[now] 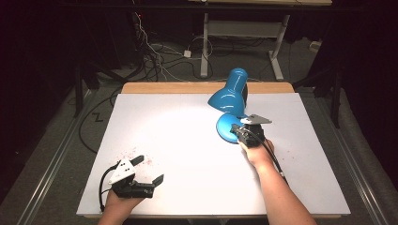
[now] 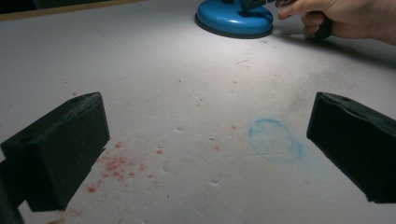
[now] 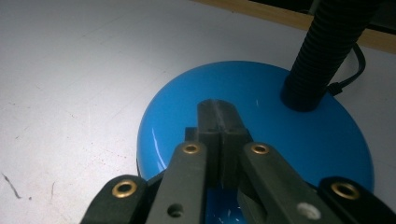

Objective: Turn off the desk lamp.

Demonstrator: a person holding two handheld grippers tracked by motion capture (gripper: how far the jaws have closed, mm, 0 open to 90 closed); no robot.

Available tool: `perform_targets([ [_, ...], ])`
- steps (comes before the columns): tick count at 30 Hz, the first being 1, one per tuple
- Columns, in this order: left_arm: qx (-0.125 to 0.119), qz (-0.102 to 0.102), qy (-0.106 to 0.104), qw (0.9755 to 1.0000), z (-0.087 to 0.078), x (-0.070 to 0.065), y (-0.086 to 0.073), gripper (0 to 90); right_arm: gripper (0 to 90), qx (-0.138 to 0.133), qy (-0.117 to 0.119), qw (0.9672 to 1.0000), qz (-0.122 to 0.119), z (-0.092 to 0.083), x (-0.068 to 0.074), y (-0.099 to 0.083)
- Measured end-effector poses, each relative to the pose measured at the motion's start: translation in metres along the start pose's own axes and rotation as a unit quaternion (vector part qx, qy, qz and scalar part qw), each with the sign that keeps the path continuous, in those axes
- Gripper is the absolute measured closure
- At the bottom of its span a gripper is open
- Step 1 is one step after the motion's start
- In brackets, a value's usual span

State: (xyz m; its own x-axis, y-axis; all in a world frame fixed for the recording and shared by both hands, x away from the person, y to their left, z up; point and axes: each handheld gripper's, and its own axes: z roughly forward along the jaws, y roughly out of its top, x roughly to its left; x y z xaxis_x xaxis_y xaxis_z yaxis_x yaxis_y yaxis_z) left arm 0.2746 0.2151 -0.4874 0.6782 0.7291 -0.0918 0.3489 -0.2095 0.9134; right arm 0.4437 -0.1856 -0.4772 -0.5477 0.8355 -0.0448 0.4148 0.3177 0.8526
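A blue desk lamp stands at the back right of the white table, its shade (image 1: 230, 93) tilted down and lit. Its round base (image 1: 225, 129) rests on the table. My right gripper (image 1: 236, 130) is shut with nothing between its jaws. In the right gripper view its joined tips (image 3: 219, 114) lie over the middle of the blue base (image 3: 303, 140), in front of the black ribbed neck (image 3: 327, 46); whether they touch the base I cannot tell. My left gripper (image 1: 150, 169) stands open near the front left. It holds nothing between its jaws (image 2: 208, 144).
The white table (image 1: 187, 140) carries red specks (image 2: 116, 163) and a faint blue ring mark (image 2: 275, 140) in front of the left gripper. The lamp's base (image 2: 233, 18) and the hand holding the right gripper (image 2: 345, 21) sit far ahead. A wooden strip (image 1: 178, 87) edges the back.
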Motion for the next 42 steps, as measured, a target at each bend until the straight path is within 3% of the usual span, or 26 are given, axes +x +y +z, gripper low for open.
perform_targets([
  [19, 0.0, -0.002, -0.001, 1.0, 0.0, 0.001, 0.0, 0.0, 90.0, 0.006, -0.001, 1.0, 0.006, 0.001, -0.001, -0.001],
  [27, 0.0, -0.002, -0.002, 1.0, 0.0, 0.001, 0.0, 0.0, 90.0, 0.013, 0.012, 0.9996, 0.021, -0.005, -0.003, 0.001],
  [42, 0.002, -0.003, -0.003, 1.0, 0.002, 0.001, 0.0, 0.0, 90.0, -0.033, 0.035, 0.9987, 0.018, -0.037, 0.012, 0.009],
])
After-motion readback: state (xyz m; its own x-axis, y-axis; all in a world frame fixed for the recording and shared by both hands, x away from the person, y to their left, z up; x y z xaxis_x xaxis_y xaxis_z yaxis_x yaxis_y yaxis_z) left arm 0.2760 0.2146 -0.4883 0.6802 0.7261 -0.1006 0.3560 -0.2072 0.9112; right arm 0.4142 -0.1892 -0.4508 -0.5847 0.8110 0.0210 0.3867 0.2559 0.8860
